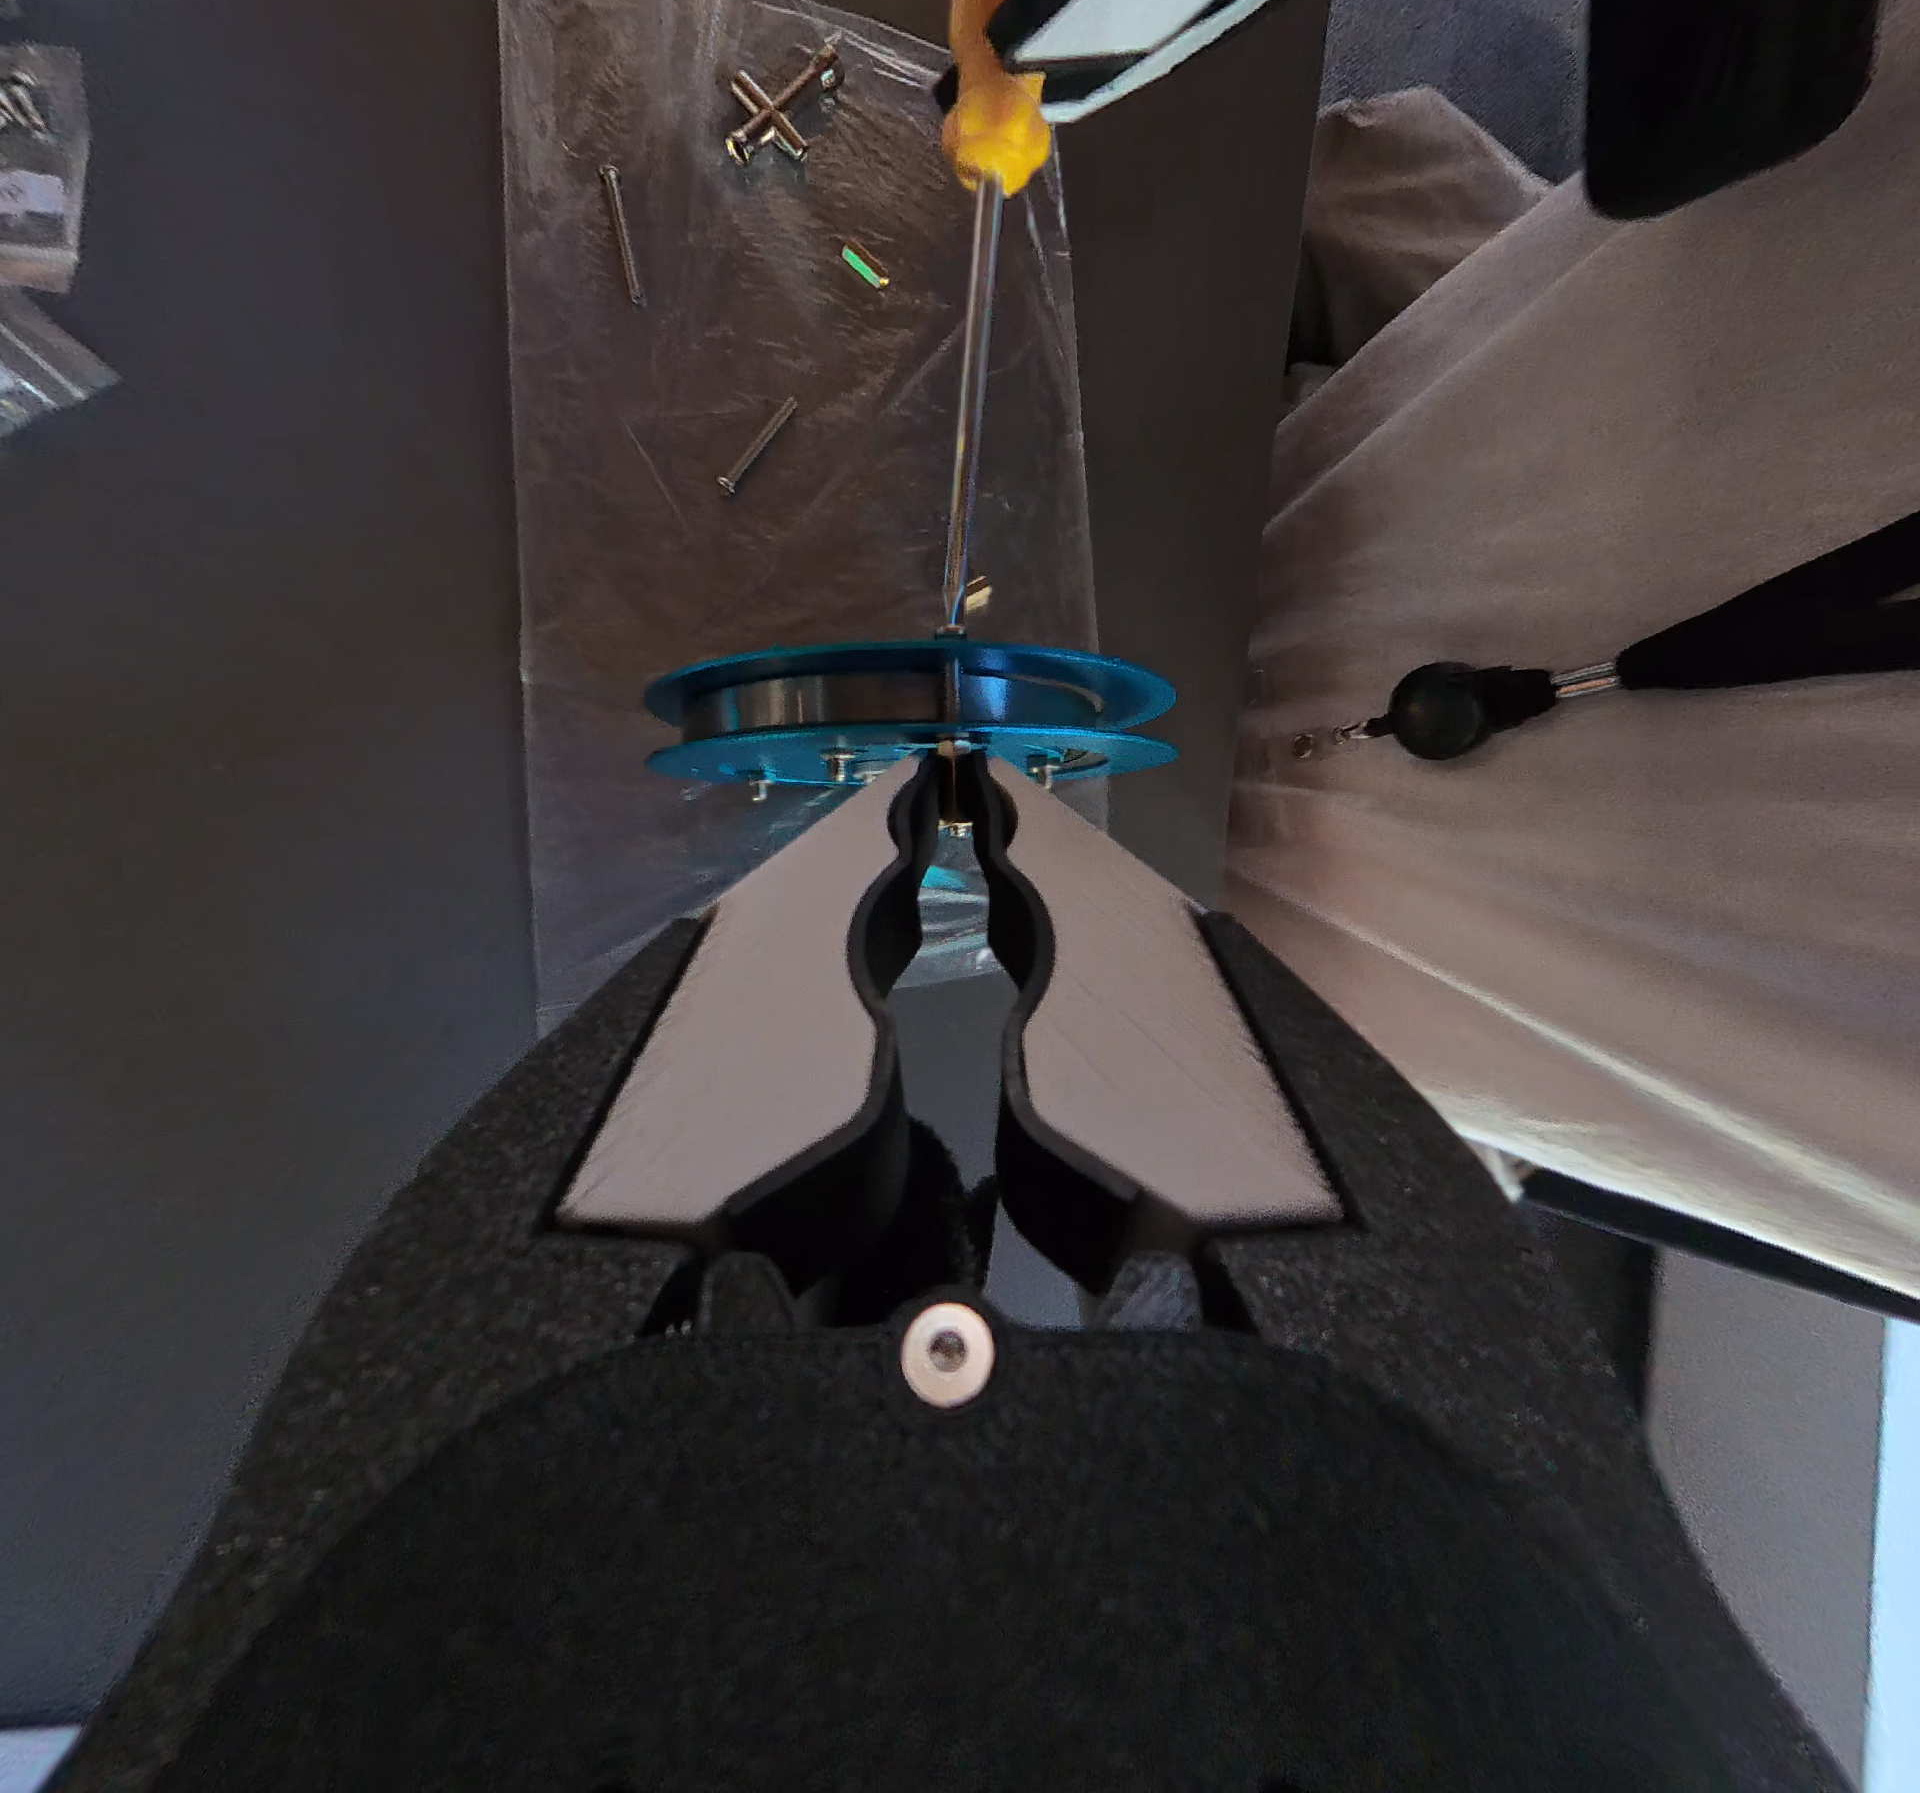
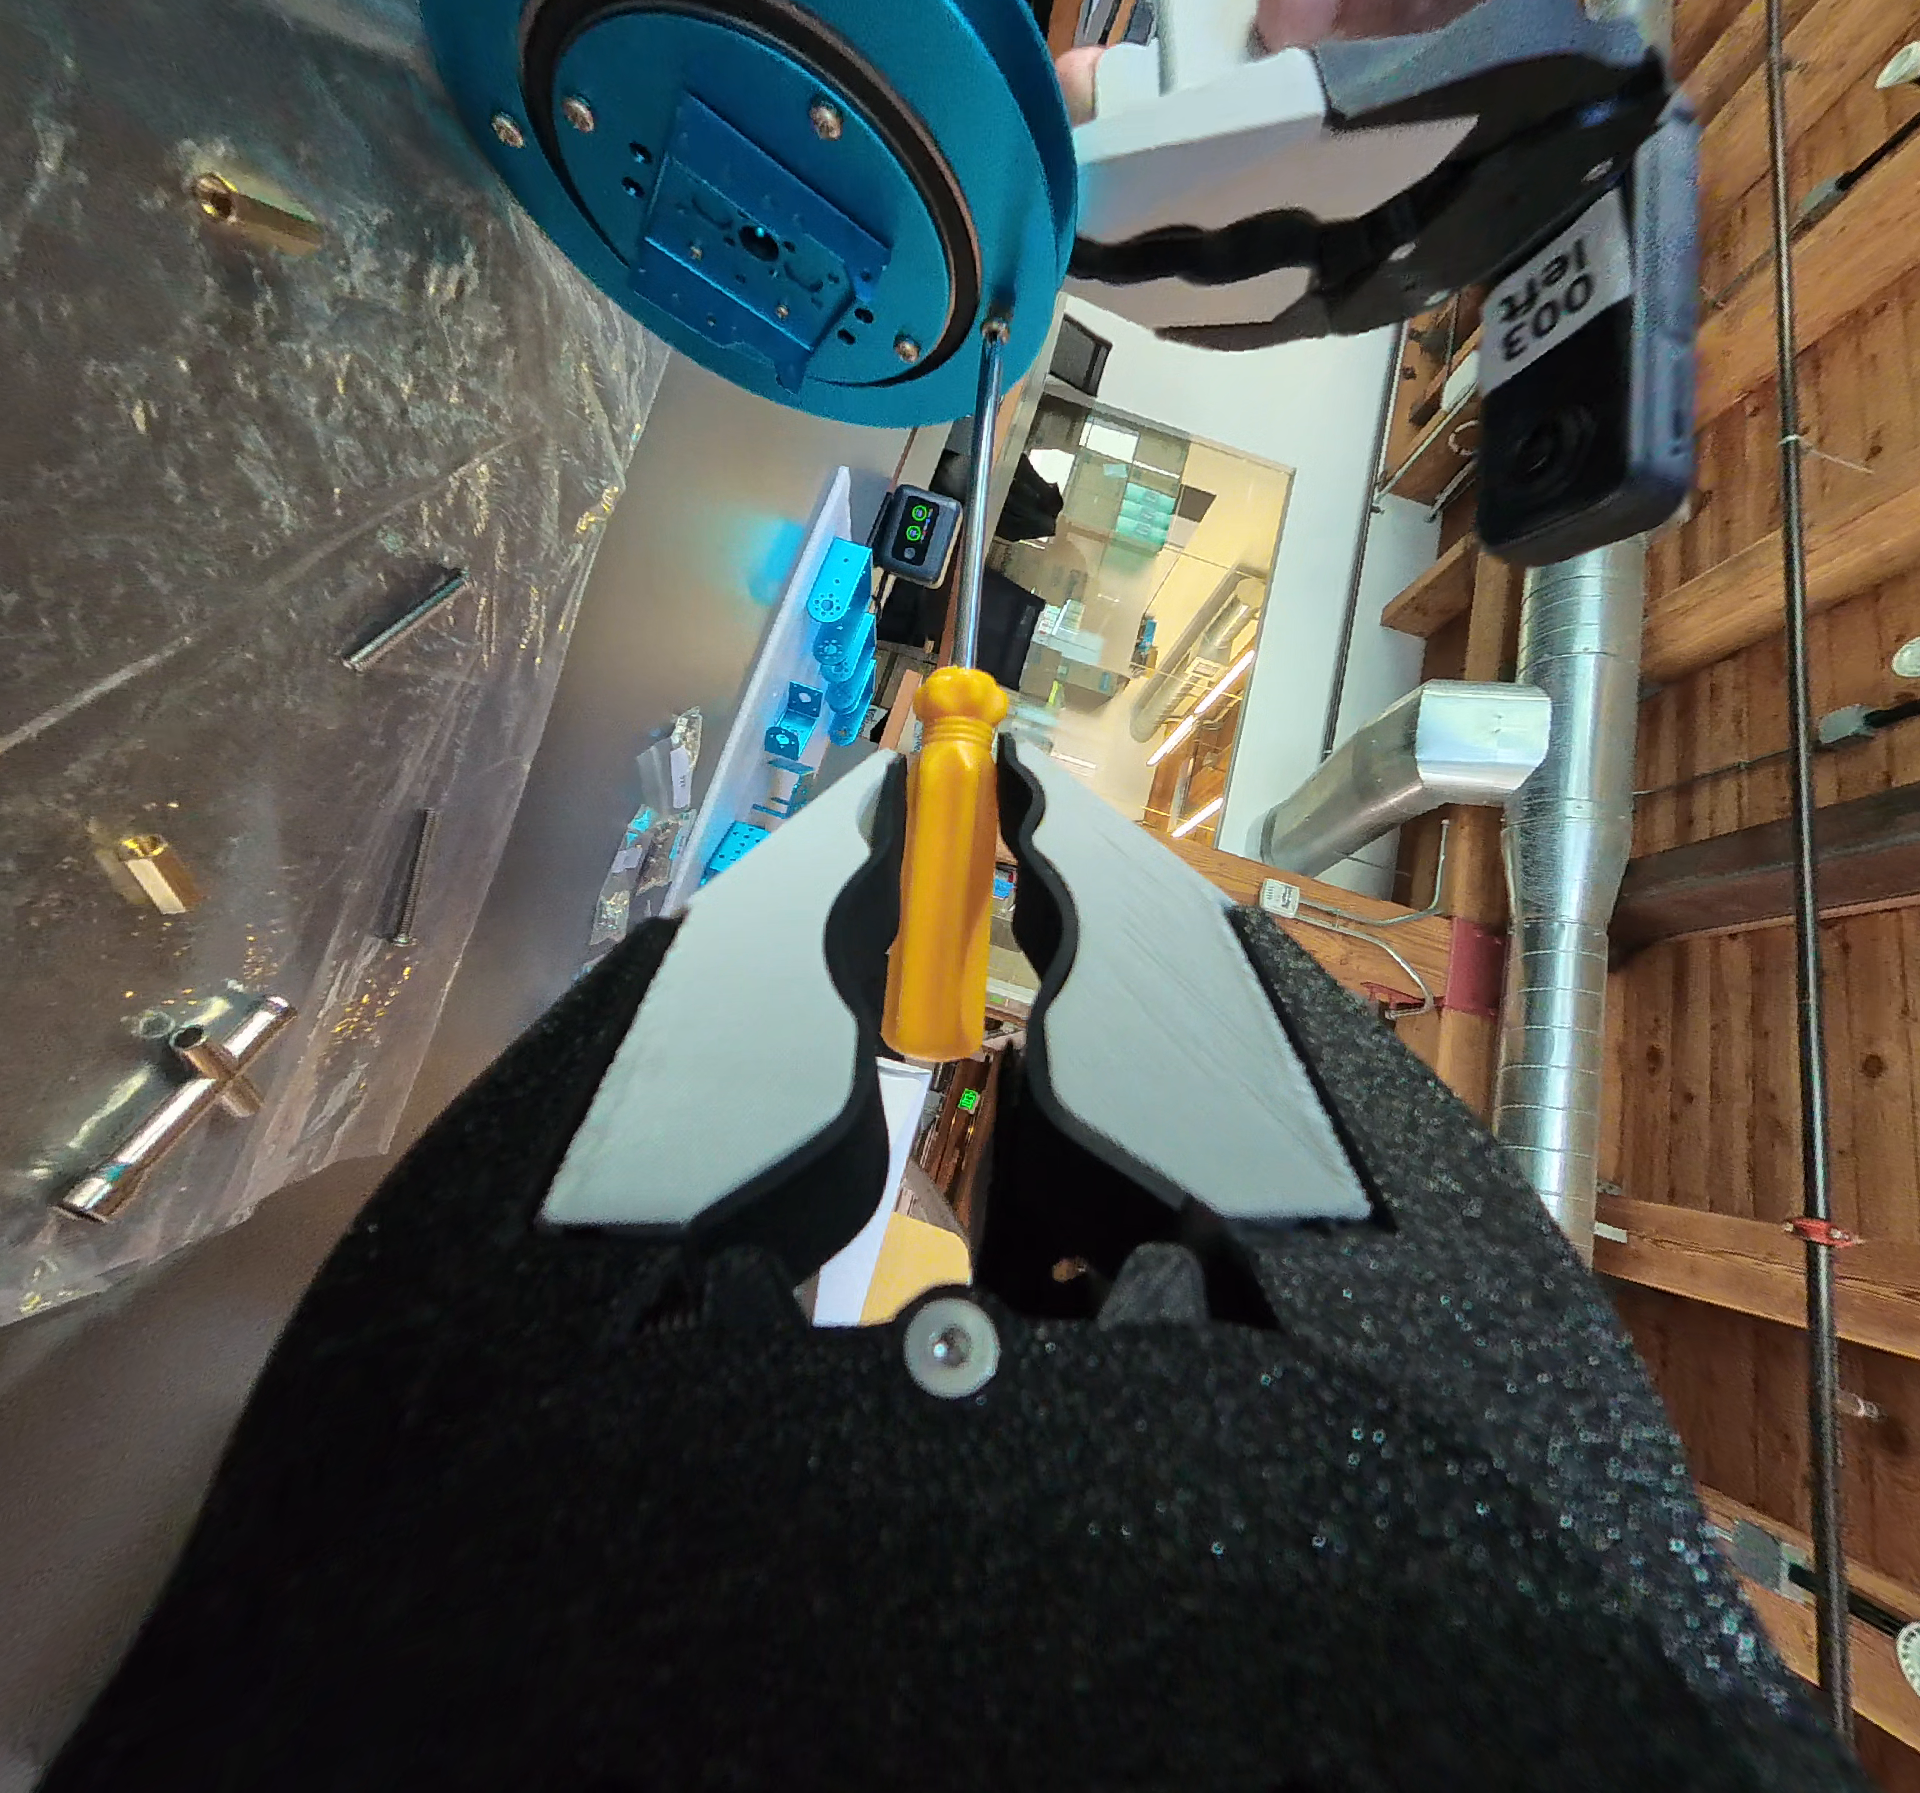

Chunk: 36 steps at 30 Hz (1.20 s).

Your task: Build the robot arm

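Gripping a brass standoff (image 1: 952, 798) under the blue disc (image 1: 909, 704), the left gripper (image 1: 951, 787) steadies it above the plastic sheet (image 1: 665, 341) while the right gripper (image 2: 951, 808) clamps the screwdriver (image 2: 940, 870), tip in a rim screw (image 2: 997, 325), other screws seated, spare bolts (image 1: 623, 231) loose.

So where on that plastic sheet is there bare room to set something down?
On the clear plastic sheet, its left strip is bare, bordered by the long screw and the short screw. The stretch between the short screw and the blue disc assembly is free too. The top right is crowded: cross wrench, screwdriver.
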Tool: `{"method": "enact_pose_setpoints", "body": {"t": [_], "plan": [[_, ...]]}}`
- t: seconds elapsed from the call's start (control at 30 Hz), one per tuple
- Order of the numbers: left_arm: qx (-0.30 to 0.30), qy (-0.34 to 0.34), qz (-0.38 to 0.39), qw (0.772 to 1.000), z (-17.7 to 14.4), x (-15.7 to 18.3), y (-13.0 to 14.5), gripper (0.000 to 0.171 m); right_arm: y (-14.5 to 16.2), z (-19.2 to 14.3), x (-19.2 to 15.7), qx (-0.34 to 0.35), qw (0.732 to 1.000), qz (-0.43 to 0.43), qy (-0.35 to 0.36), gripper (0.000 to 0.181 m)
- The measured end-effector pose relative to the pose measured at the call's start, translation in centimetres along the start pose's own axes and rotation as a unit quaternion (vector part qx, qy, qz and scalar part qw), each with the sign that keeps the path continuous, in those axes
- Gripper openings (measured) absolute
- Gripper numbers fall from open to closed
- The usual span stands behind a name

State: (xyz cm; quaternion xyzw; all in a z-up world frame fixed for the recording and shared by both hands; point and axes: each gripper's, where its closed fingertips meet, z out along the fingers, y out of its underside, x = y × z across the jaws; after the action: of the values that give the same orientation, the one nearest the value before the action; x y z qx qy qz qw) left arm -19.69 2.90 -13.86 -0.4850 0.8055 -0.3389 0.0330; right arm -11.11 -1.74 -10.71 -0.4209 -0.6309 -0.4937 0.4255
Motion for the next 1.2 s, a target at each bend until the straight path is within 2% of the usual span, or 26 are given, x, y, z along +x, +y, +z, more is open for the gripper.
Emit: {"method": "enact_pose_setpoints", "body": {"t": [0.17, 0.37, 0.43, 0.53, 0.6, 0.7, 0.9, 1.0, 1.17, 1.2], "plan": [[0.017, 0.058, -0.060, 0.996, -0.1, -0.3, 0.0, 0.004, -0.1, 0.2, -0.2, -0.005, 0.999, -0.022, 0.031, 0.016], [0.005, 0.098, -0.072, 0.993, -0.2, -0.4, 0.0, 0.004, 0.4, 1.0, -0.6, -0.005, 0.999, -0.028, 0.037, 0.016], [-0.002, 0.071, -0.056, 0.996, -0.3, -1.1, -0.1, 0.004, 0.6, 1.2, -0.7, -0.005, 1.000, -0.002, 0.017, 0.016], [-0.015, 0.018, -0.018, 1.000, -0.2, -1.4, -0.2, 0.004, 0.5, 0.8, -0.7, 0.004, 0.996, 0.082, -0.043, 0.015], [-0.016, -0.015, 0.007, 1.000, 0.0, -1.5, -0.3, 0.004, 0.5, 0.6, -0.8, 0.012, 0.984, 0.148, -0.095, 0.015], [-0.029, -0.082, 0.066, 0.994, 0.1, -1.8, -0.5, 0.004, 0.6, 0.4, -1.2, 0.026, 0.953, 0.244, -0.180, 0.016], [-0.049, -0.182, 0.164, 0.968, 0.1, -1.7, -0.6, 0.004, 0.2, -0.1, -1.6, 0.071, 0.848, 0.420, -0.317, 0.015], [-0.044, -0.237, 0.220, 0.945, 0.0, -1.8, -0.6, 0.003, -0.1, -0.2, -1.8, 0.087, 0.766, 0.508, -0.383, 0.015], [-0.030, -0.320, 0.291, 0.901, -0.2, -2.1, -0.6, 0.003, -1.1, -0.8, -1.4, 0.119, 0.520, 0.681, -0.501, 0.014], [-0.031, -0.338, 0.307, 0.889, -0.2, -2.2, -0.6, 0.003, -1.2, -0.8, -1.2, 0.121, 0.462, 0.710, -0.518, 0.014]]}}
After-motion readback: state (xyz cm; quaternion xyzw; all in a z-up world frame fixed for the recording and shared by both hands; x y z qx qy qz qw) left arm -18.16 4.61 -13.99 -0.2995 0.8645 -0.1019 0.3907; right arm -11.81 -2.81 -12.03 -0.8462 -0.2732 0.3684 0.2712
